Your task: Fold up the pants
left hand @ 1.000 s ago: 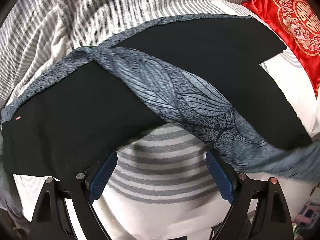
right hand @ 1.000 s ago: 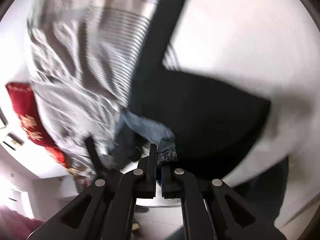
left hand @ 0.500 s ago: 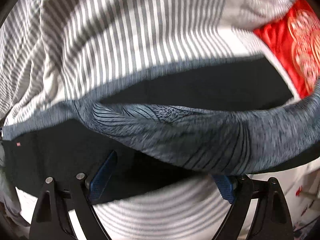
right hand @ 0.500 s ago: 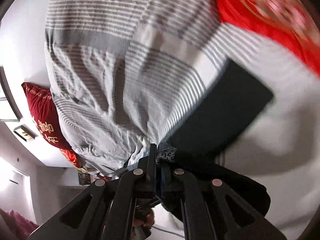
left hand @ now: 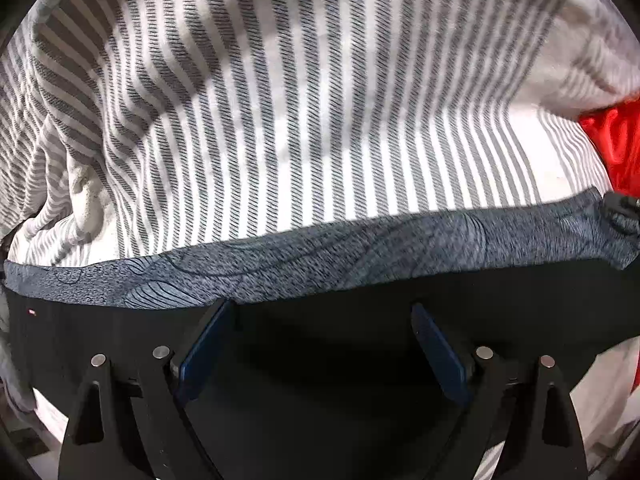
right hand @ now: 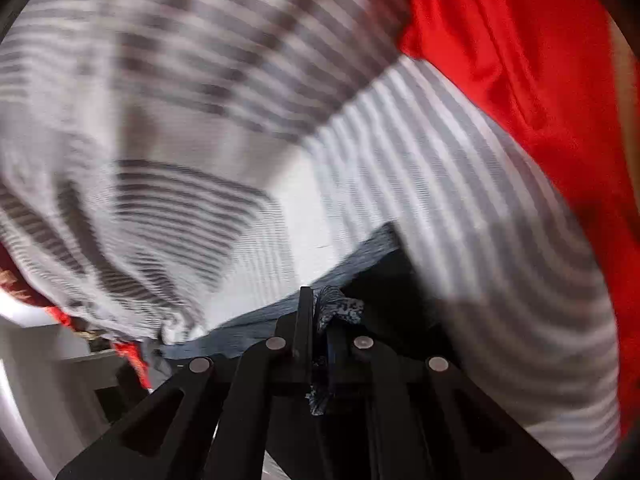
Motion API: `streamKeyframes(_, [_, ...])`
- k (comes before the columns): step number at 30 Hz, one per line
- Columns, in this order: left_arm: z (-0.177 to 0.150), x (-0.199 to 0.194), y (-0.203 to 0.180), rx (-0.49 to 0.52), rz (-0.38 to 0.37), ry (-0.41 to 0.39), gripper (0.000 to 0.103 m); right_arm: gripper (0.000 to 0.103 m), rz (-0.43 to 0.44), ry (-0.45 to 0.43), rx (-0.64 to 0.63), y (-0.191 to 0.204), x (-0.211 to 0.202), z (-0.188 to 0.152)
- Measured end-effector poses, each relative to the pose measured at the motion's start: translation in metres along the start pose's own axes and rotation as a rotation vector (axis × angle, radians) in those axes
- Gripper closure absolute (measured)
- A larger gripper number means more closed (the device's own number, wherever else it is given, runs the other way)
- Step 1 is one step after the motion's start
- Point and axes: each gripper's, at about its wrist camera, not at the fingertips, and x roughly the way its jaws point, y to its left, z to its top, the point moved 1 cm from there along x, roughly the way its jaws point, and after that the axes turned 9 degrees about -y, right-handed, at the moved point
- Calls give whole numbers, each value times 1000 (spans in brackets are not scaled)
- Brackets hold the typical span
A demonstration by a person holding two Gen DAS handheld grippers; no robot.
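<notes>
The pants are black with a grey-blue patterned band and lie across the striped bed. In the left wrist view the band runs left to right along the far edge of the black cloth, bunched at its right end. My left gripper points down over the black cloth, open, with its blue pads wide apart and nothing pinched. In the right wrist view my right gripper has a tuft of the patterned pants cloth between its jaws. These jaws are opening slightly but still grip it.
Grey-and-white striped bedding covers the bed beyond the pants, rumpled at the left. A red cushion lies at the right edge, and it fills the upper right of the right wrist view. Floor and furniture show at lower left.
The right gripper carried the patterned leg across the black cloth towards the red cushion. That leg now lies straight along the far edge. My left gripper slid over the black cloth.
</notes>
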Motion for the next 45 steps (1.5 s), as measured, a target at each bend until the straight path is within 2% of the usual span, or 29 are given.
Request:
streamKeyframes(2, [5, -6, 3, -12, 1, -10, 12, 94, -16, 22, -10, 3, -2, 3])
streamKeyframes(4, [9, -15, 7, -12, 7, -20, 12, 83, -39, 20, -64, 10, -10, 7])
streamKeyframes(5, [10, -18, 7, -10, 10, -21, 12, 56, -57, 7, -92, 14, -16, 9])
streamKeyframes(6, [10, -21, 7, -7, 12, -21, 12, 22, -84, -25, -116, 16, -23, 15])
streamKeyframes(7, [10, -22, 5, -2, 12, -20, 12, 14, -87, -68, -124, 17, -33, 20])
streamKeyframes(10, [4, -26, -7, 37, 17, -12, 12, 14, -33, -125, -74, 15, -60, 31])
streamKeyframes(13, [-4, -29, -24, 57, -12, -10, 12, 15, -16, -100, -141, 28, -72, 14])
streamKeyframes(14, [-5, -29, -32, 59, -23, -12, 12, 20, -29, -78, -175, 34, -70, 5])
streamKeyframes(17, [-5, -24, -49, 58, -25, -20, 12, 51, -52, -36, -270, 51, -59, -20])
streamKeyframes(19, [1, -17, -63, 47, -27, -19, 12, 62, -60, -14, -331, 58, -46, -26])
streamKeyframes(20, [5, -13, -64, 40, -23, -26, 12, 66, -77, -7, -355, 60, -39, -28])
streamKeyframes(23, [28, -1, -64, 19, -11, -47, 12, 66, -157, -7, -425, 57, -18, -27])
streamKeyframes(25, [43, 12, -63, 9, 11, -50, 12, 67, -265, -13, -456, 43, -4, -24])
streamKeyframes(27, [48, 31, -59, -26, 15, -21, 12, 90, -263, -20, -430, 21, -1, -21])
streamKeyframes(29, [50, 40, -56, -65, 0, -29, 2, 100, -239, -31, -410, 11, -5, -17])
streamKeyframes(30, [49, 41, -54, -61, 0, -32, 0, 101, -225, -29, -397, 8, -7, -15])
streamKeyframes(33, [47, 38, -49, -45, 3, -27, 0, 101, -223, -21, -387, 7, -8, -11])
streamKeyframes(35, [37, 16, -14, -41, 29, -26, 0, 101, -230, -22, -380, 8, -12, -9])
streamKeyframes(37, [35, 0, -10, -40, 43, -38, 0, 96, -226, -21, -359, 15, -15, -10])
streamKeyframes(40, [24, -15, 19, -52, 62, -49, 0, 91, -234, -23, -339, 18, -30, -14])
streamKeyframes(41, [19, -20, 29, -57, 76, -49, 0, 82, -234, -27, -342, 21, -35, -17])
streamKeyframes(42, [13, -24, 45, -69, 94, -46, 0, 69, -230, -36, -349, 26, -40, -23])
streamKeyframes(43, [8, -27, 55, -79, 107, -42, 0, 61, -226, -44, -356, 28, -45, -27])
streamKeyframes(44, [1, -30, 68, -97, 122, -37, 0, 48, -228, -53, -368, 32, -50, -33])
streamKeyframes(45, [-7, -33, 84, -120, 139, -29, 0, 44, -228, -62, -384, 37, -53, -41])
